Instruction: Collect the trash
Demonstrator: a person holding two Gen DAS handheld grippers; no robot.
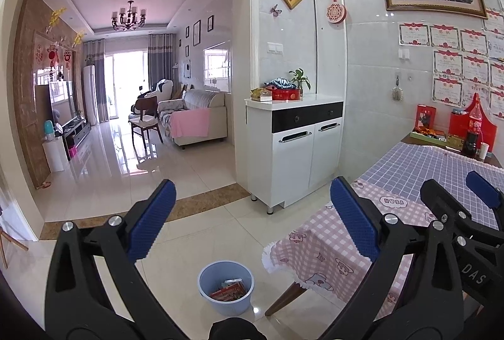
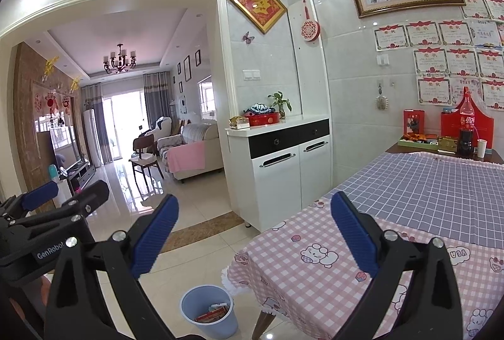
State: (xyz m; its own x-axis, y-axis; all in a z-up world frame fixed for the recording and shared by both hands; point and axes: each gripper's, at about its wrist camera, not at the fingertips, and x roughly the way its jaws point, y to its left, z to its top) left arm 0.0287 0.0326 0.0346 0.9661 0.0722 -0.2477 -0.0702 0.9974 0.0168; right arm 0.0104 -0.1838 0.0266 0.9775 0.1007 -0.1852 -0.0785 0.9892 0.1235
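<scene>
Left gripper (image 1: 252,220) jaws wide apart, nothing between the blue pads (image 1: 151,221). Right gripper (image 2: 255,233) same: spread wide, empty. The two sit side by side, each visible at the edge of the other's view.

Blue bin (image 1: 226,285) stands on the tile floor below and ahead of the left gripper, between its fingers in view; below-left of the right one. Red packaging (image 1: 228,291) and a pale item lie inside it.

Table with pink check cloth (image 2: 315,270) lies under the right gripper, bin just beside its corner leg. White cabinet (image 1: 293,147) ahead against the wall
</scene>
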